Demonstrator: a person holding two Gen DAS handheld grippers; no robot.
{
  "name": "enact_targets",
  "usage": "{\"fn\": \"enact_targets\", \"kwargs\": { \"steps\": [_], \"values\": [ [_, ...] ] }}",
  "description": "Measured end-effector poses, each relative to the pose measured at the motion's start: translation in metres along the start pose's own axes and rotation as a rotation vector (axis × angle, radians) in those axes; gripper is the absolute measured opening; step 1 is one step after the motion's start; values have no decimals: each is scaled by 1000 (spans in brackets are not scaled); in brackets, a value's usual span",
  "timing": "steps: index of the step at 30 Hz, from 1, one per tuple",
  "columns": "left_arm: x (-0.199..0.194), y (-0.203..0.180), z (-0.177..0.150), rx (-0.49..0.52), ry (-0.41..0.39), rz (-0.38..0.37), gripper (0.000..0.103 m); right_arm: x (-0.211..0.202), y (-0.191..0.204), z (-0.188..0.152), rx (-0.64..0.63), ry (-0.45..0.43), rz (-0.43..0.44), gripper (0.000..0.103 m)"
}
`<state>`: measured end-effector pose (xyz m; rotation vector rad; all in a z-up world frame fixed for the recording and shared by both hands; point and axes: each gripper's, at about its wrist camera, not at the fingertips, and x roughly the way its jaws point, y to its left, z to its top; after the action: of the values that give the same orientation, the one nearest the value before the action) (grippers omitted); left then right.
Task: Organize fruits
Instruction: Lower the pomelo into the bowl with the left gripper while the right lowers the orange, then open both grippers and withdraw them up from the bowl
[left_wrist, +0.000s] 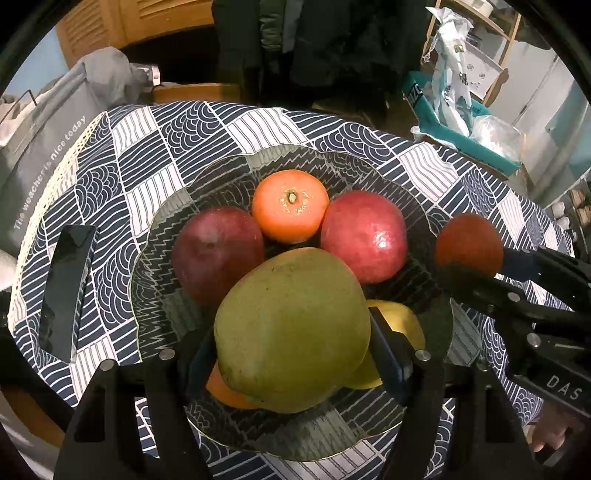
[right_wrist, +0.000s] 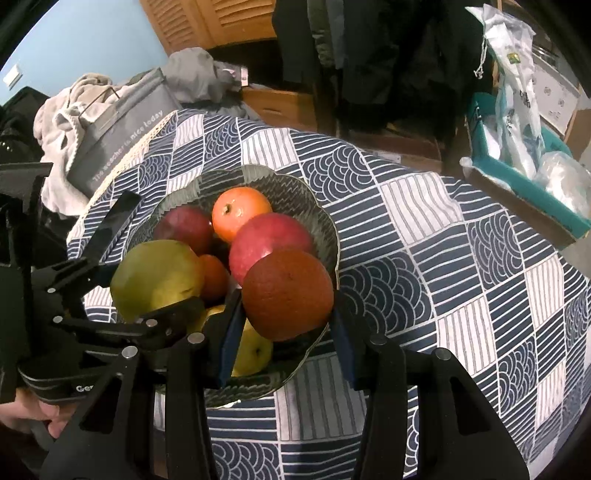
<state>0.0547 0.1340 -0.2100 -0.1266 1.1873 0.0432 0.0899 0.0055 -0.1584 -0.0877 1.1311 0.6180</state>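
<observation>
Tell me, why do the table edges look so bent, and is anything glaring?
Left wrist view: the fisheye lens curves the tablecloth, corners are black, and a highlight glints on the red apple. Right wrist view: same bending, dim light, fruit sharp, dark orange without glare.

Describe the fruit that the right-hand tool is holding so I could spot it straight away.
Find the glass bowl on the blue patterned tablecloth. At its right rim the right gripper clamps a dark orange. It is duller and browner than the bright orange at the back, and rounder than the green mango.

Green mango (left_wrist: 291, 332), dark orange (right_wrist: 288, 293) above fruit-filled bowl (left_wrist: 436, 325).
</observation>
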Motion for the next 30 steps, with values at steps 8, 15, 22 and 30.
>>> {"fn": "enact_targets", "kwargs": {
  "steps": [8,15,22,30],
  "values": [
    [-7,5,1,-30,-1,-26,76,4,-2,1,13,17,20,46],
    [-24,10,6,-41,-57,-18,85,-7,-7,7,52,-21,57,53],
    [-45,4,9,-22,-106,-4,85,-28,-6,11,45,-67,17,53],
    [-80,-16,18,20,-184,1,85,-78,-7,17,38,-168,-99,65]
  ]
}}
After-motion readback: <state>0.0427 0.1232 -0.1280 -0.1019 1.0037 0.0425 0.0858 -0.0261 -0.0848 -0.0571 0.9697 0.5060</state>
